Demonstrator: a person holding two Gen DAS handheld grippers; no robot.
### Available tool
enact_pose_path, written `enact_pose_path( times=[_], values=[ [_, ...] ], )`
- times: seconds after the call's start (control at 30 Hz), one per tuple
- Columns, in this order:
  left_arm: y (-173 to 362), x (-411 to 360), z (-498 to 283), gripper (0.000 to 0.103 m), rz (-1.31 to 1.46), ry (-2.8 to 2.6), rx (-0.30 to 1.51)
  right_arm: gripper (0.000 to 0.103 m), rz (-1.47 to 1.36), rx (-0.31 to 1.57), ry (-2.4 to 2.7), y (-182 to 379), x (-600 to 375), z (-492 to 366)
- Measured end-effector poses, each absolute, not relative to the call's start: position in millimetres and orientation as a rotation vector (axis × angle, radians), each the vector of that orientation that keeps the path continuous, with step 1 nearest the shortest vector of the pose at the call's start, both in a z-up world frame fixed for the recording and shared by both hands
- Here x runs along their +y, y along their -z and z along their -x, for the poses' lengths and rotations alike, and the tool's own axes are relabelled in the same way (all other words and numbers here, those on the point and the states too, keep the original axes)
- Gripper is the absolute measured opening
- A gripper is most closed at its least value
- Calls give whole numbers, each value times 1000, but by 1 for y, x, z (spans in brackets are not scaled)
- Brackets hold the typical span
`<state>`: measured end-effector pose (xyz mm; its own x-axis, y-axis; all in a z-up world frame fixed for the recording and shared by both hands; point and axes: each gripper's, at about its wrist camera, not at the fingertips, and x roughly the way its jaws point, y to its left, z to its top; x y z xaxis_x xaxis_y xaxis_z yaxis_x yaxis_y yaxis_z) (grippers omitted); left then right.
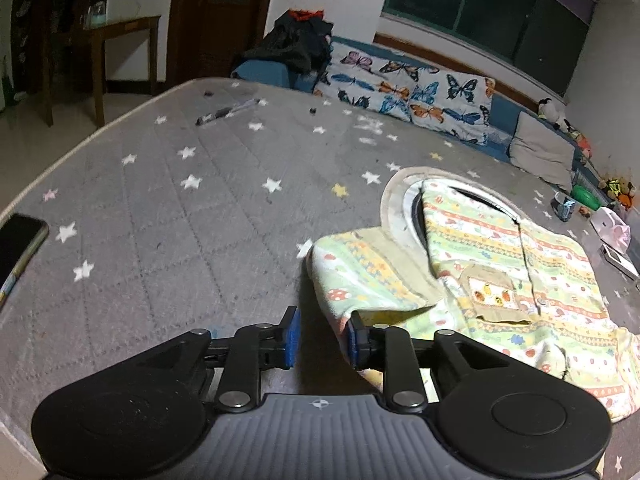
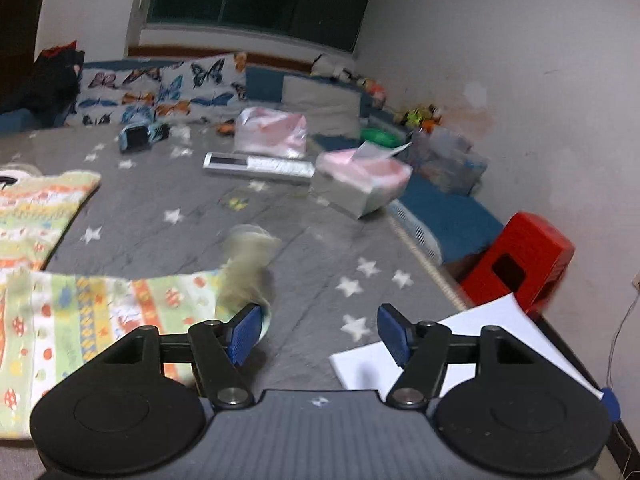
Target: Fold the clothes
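Note:
A small child's jacket [image 1: 500,264] with pastel stripes, mushroom prints and a tan pocket lies on the grey star-patterned bed cover [image 1: 192,216]. One sleeve is folded across its left side. My left gripper [image 1: 322,338] is open just above the cover at the jacket's near left edge; its right finger touches the folded cloth. In the right wrist view the jacket [image 2: 48,304] lies at the left, with a sleeve and its tan cuff [image 2: 248,268] stretching right. My right gripper [image 2: 320,334] is open; its left finger is beside the cuff, nothing between the jaws.
A phone [image 1: 18,248] lies at the bed's left edge. A butterfly-print pillow [image 1: 404,90] and grey cushion [image 1: 544,150] sit at the far side. Tissue packs [image 2: 360,180], a remote-like bar [image 2: 258,166], white paper [image 2: 460,340] and a red box [image 2: 520,260] are at the right.

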<state>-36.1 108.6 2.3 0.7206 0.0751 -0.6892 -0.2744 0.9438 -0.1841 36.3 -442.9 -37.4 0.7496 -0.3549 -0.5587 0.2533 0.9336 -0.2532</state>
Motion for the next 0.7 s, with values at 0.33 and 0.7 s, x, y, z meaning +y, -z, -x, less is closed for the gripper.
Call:
enact_pose_path(
  times=[0.33, 0.7],
  values=[
    [-9, 81, 24, 26, 197, -125, 731, 68, 125, 622, 292, 36, -440, -26],
    [7, 42, -7, 40, 44, 22, 761, 71, 77, 691, 93, 57, -391, -36]
  ],
)
